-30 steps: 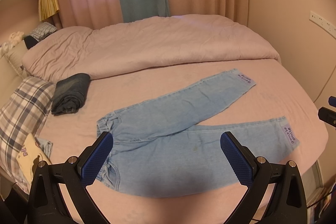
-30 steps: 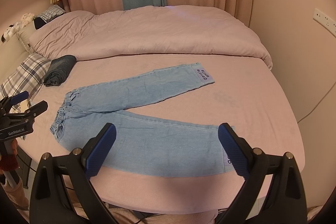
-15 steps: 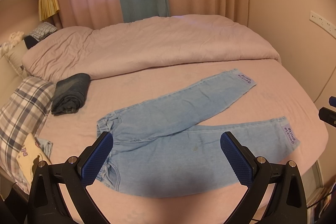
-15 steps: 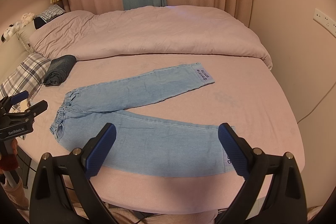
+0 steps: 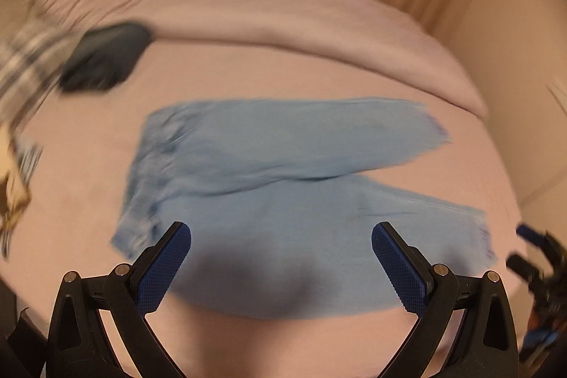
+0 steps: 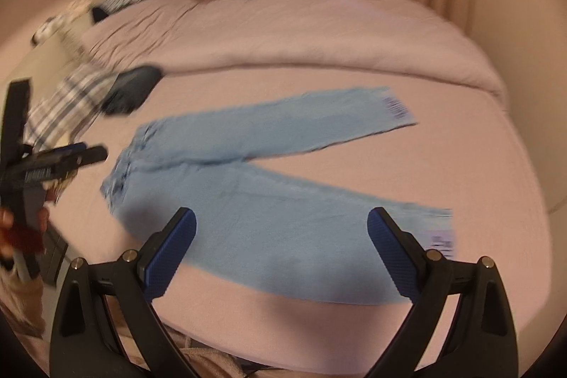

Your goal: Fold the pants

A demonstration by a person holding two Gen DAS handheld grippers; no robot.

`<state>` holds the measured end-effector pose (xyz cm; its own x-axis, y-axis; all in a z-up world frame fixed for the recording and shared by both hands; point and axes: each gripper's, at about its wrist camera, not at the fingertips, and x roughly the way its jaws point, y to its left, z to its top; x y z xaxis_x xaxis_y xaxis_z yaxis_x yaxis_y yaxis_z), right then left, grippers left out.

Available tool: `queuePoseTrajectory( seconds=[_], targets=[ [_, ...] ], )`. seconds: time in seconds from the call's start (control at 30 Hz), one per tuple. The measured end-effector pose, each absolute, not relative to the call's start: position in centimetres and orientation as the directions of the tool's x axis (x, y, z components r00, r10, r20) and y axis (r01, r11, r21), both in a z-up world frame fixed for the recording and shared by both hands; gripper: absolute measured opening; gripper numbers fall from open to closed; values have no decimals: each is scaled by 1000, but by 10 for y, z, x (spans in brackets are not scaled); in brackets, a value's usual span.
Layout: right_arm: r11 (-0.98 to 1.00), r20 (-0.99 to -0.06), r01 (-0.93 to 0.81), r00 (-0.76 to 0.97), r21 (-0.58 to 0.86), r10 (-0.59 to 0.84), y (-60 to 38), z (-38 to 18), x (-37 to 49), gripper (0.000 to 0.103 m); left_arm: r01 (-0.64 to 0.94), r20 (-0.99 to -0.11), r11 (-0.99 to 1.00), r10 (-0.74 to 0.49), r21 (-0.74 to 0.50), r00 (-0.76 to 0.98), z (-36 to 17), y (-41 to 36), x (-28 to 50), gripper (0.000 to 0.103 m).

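My left jaws (image 5: 281, 266) and right jaws (image 6: 281, 252) gape empty above the light-blue denim pants (image 5: 283, 201) spread flat on the pink bed (image 5: 354, 69); a hurried pinch may catch only one layer, or sheet too.

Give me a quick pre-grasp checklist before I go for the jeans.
1. Left tool open and empty: ok.
2. Right tool open and empty: ok.
3. Jeans lying flat on the bed, legs splayed apart: ok.
4. Nothing resting on the jeans; dark folded garment sits apart near the waistband end: ok.
5. Sharp view for aiming: not ok, both views are motion-blurred.
6. Either tool touching the denim: cannot tell.
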<state>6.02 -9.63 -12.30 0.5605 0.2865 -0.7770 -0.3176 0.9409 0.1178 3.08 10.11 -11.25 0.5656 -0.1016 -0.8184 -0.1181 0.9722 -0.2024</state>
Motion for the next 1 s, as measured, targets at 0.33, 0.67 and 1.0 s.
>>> queuePoseTrajectory(
  seconds=[0.33, 0.67, 1.0],
  targets=[
    [712, -829, -679, 287, 177, 480, 26, -227, 58, 74, -406, -814, 841, -68, -358, 576, -180, 210, -17, 102],
    [545, -884, -838, 269, -19, 382, 100, -282, 38, 25, -465, -862, 796, -135, -388, 489, -234, 226, -2, 32],
    [479, -903, -877, 183, 28, 388, 106, -277, 35, 1, -445, -858, 812, -128, -379, 497, -231, 232, -15, 25]
  ],
)
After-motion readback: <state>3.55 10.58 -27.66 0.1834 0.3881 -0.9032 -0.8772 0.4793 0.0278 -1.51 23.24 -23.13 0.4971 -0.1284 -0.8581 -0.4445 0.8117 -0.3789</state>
